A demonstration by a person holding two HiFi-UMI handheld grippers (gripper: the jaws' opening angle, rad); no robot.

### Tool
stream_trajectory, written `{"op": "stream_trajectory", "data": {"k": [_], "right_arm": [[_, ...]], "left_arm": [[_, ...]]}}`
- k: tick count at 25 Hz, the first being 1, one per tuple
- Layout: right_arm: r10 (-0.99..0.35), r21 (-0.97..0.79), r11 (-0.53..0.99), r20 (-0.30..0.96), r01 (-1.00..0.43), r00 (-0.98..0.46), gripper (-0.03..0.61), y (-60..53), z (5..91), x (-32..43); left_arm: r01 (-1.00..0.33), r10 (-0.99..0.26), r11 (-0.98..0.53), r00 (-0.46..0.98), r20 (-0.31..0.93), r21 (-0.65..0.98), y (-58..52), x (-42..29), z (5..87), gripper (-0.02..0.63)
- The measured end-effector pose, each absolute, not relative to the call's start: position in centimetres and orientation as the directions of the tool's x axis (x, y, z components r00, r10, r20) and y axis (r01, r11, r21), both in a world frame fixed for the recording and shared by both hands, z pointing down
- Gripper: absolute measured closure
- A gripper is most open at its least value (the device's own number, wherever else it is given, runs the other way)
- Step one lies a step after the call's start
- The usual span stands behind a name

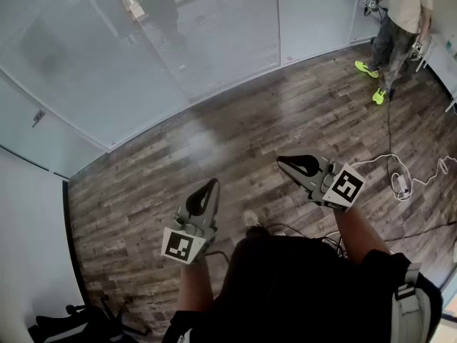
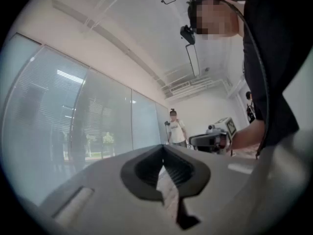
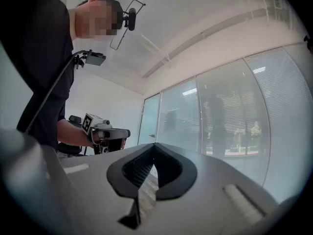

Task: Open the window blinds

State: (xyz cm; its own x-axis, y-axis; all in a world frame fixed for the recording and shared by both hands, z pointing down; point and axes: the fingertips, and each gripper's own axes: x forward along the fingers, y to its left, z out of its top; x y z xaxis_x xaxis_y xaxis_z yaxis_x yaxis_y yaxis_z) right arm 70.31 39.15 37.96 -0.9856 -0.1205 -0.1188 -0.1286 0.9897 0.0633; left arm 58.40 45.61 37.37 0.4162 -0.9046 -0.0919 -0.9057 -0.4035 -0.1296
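Two grey plastic tools, the left gripper (image 1: 212, 183) and the right gripper (image 1: 280, 161), are both clenched on nothing, jaw tips pressed together, above the brown wood-plank floor (image 1: 235, 141), well apart from the pale horizontal-slat window blinds (image 1: 214, 48) behind the glass wall (image 1: 314, 13) ahead.

Slatted window blinds (image 1: 228, 56) ahead of you, behind glass — your left gripper (image 1: 212, 183) and right gripper (image 1: 283, 162) side by side above the wood-plank floor (image 1: 235, 127); standing person (image 1: 401, 16) far right.

office-like room: glass partition walls (image 1: 86, 70), slatted blinds (image 3: 288, 102), wood-plank floor (image 1: 235, 141) (loose cables (image 1: 421, 181) trailing)
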Motion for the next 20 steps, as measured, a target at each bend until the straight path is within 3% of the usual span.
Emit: {"op": "stream_trajectory", "data": {"k": [11, 16, 20], "right_arm": [[-0.114, 0.059, 0.991, -0.109, -0.121, -0.988, 0.574, 39.18, 38.33, 70.41], [-0.102, 0.018, 0.994, -0.216, -0.108, -0.971, 0.574, 38.69, 37.44, 70.84], [-0.096, 0.031, 0.994, -0.2, -0.104, -0.975, 0.552, 38.76, 37.51, 70.63]], "left_arm": [[-0.901, -0.899, -0.415, 0.427, -0.094, -0.126, 45.48, 58.88, 37.49, 0.61], [-0.903, -0.902, -0.411, 0.422, -0.087, -0.125, 45.79, 58.84, 37.54, 0.609], [-0.902, -0.902, -0.413, 0.424, -0.083, -0.127, 45.77, 59.22, 37.75, 0.609]]}}
